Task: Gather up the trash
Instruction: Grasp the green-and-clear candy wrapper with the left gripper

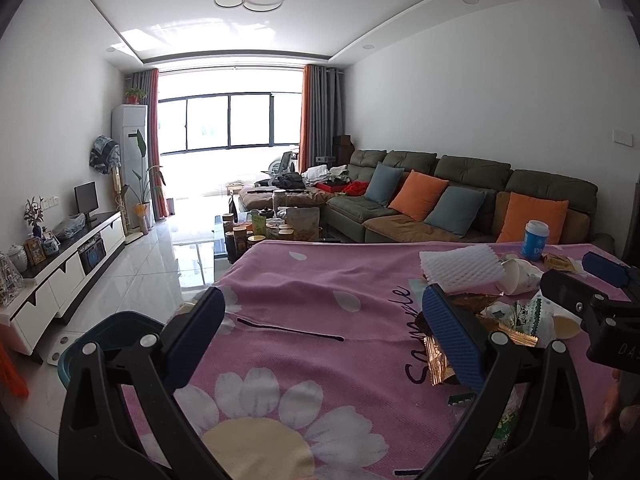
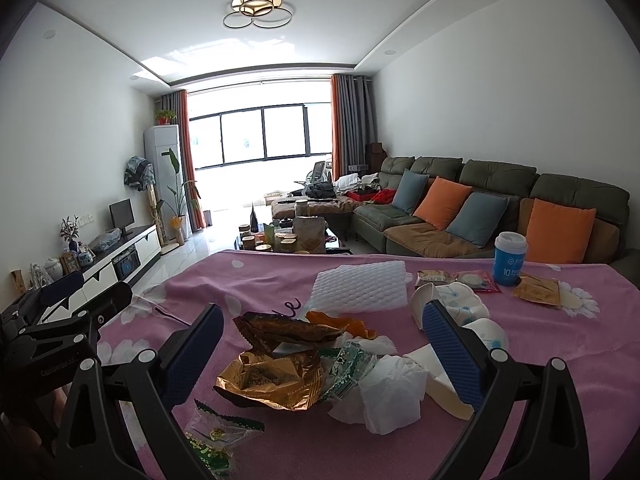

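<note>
Trash pile [image 2: 320, 364] — wrappers, tissue, on the pink cloth [image 2: 560, 360]; it lies straight ahead between my right gripper's [image 2: 324, 350] spread, empty jaws; left gripper [image 1: 320, 332] also released, over bare cloth, pile off to its right — right is nearer.

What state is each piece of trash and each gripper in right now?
Left gripper: open, empty.
Right gripper: open, over the pile.
Gold wrapper: crumpled, torn open.
White tissue: crumpled.
Paper cup: crushed, on its side.
Foam net: lying flat.
Blue cup: upright, lidded.
</note>
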Demonstrator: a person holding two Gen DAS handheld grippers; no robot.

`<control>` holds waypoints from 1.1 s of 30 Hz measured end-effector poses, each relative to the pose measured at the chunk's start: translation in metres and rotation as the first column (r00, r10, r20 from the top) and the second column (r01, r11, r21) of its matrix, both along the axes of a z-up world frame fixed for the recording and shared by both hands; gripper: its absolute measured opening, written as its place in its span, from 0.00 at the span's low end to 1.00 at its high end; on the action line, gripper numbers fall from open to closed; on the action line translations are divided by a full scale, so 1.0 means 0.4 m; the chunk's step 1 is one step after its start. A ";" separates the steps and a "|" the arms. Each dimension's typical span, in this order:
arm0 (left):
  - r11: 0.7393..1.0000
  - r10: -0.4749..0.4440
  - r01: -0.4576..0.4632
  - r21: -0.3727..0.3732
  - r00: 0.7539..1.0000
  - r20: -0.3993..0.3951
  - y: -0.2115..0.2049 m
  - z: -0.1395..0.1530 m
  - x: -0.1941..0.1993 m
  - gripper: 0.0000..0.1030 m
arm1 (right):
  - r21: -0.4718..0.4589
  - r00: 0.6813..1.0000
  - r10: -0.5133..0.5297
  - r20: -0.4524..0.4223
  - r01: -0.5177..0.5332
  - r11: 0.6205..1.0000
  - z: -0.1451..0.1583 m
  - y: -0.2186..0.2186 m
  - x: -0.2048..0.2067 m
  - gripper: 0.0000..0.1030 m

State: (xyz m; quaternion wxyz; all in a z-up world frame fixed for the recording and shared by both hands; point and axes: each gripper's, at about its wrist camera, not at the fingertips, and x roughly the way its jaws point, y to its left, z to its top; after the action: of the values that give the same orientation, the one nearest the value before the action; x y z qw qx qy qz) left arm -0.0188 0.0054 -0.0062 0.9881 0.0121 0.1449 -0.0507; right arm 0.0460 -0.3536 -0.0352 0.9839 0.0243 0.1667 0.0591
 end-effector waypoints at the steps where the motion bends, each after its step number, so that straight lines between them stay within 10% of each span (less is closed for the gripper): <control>1: 1.000 -0.030 0.030 -0.003 0.999 -0.022 -0.003 -0.004 0.004 0.95 | 0.000 1.000 0.001 -0.015 -0.001 1.000 -0.004 -0.008 0.002 0.93; 7: 0.975 -0.219 0.220 -0.003 0.968 -0.118 -0.036 -0.041 0.009 0.95 | 0.024 0.994 0.003 -0.112 0.000 1.000 -0.042 -0.050 0.022 0.93; 14: 0.907 -0.418 0.416 -0.063 0.876 -0.240 -0.097 -0.099 0.014 0.93 | 0.052 0.978 0.072 -0.196 -0.063 0.997 -0.069 -0.039 0.055 0.70; 22: 0.854 -0.508 0.514 -0.087 0.783 -0.359 -0.150 -0.172 0.021 0.57 | 0.100 0.958 0.112 -0.262 -0.088 0.991 -0.094 -0.035 0.086 0.46; 28: 0.837 -0.540 0.530 -0.138 0.758 -0.365 -0.142 -0.175 0.024 0.18 | 0.127 0.955 0.137 -0.263 -0.107 0.986 -0.089 -0.046 0.089 0.19; 33: 0.830 -0.555 0.525 -0.186 0.747 -0.366 -0.110 -0.171 0.021 0.11 | 0.145 0.951 0.151 -0.269 -0.115 0.983 -0.085 -0.058 0.092 0.13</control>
State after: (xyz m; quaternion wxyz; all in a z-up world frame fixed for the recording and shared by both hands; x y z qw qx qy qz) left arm -0.0105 -0.0386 -0.0745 0.8786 0.0076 0.3345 -0.3408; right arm 0.0828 -0.3768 -0.0693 0.9408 0.0839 0.3008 0.1321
